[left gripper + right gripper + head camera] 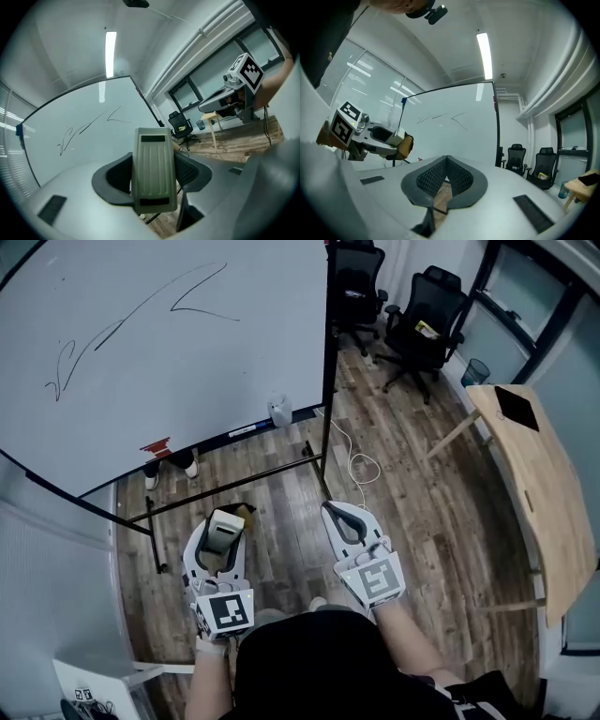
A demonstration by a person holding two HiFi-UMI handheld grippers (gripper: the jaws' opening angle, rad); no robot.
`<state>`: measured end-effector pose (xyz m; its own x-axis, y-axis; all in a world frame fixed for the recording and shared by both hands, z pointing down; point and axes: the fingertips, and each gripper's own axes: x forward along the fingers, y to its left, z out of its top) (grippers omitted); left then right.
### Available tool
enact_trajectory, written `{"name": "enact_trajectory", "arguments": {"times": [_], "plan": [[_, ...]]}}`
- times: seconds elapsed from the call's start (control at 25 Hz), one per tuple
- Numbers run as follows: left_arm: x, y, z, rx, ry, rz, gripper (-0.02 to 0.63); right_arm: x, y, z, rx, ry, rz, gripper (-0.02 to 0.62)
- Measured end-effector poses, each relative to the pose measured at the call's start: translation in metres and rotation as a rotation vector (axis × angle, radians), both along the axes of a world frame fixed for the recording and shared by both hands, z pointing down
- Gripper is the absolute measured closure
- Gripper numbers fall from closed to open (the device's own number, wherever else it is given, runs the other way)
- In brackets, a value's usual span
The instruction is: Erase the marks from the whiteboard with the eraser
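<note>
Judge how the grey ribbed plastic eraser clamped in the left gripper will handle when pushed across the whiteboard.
The grey ribbed plastic eraser is probably stiff: its moulded back looks rigid. It seems light, held by the left gripper at its sides alone. Its tan felt pad likely gives slightly under pressure.

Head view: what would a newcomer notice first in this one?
The large whiteboard fills the upper left, with thin black marks scrawled across its top left part. Below it, over the wooden floor, the left gripper is shut on a grey eraser. The right gripper beside it is shut and empty, and both are apart from the board.
</note>
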<state>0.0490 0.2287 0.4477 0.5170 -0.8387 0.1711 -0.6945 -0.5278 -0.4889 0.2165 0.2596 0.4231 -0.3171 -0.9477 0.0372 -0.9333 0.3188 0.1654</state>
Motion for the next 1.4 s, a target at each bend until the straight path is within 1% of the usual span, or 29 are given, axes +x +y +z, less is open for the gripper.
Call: {"name": "enact_trajectory", "arguments": {"times": [0.2,0.4,0.6,0.76,0.84,1.04,1.12,1.28,1.4], "plan": [[0.029,-0.010,0.002,-0.004,-0.037,0.009,0.343,0.029,-0.011,0.013,-0.052,-0.023,0.031,0.568],[0.052,-0.044,0.004,-0.001,-0.051,0.016,0.344,0.045,-0.034,0.028,-0.098,-0.054,0.062,0.568],[0.081,-0.107,-0.005,0.004,-0.045,0.027,0.344,0.065,-0.087,0.023,-0.110,0.001,0.065,0.568],[0.097,-0.172,-0.013,0.016,-0.027,0.022,0.343,0.071,-0.143,0.018,-0.126,0.036,0.056,0.568],[0.102,-0.204,-0.020,0.025,-0.013,0.017,0.344,0.073,-0.173,0.014,-0.121,0.031,0.062,0.568],[0.106,-0.281,-0.042,0.076,0.025,-0.015,0.344,0.069,-0.246,0.007,-0.106,0.065,0.051,0.568],[0.107,-0.306,-0.052,0.108,0.027,-0.032,0.344,0.067,-0.270,0.005,-0.100,0.065,0.047,0.568],[0.110,-0.341,-0.076,0.168,0.038,-0.064,0.344,0.064,-0.306,-0.003,-0.090,0.079,0.036,0.568],[0.118,-0.361,-0.094,0.213,0.048,-0.074,0.344,0.065,-0.327,-0.007,-0.087,0.064,0.031,0.568]]}}
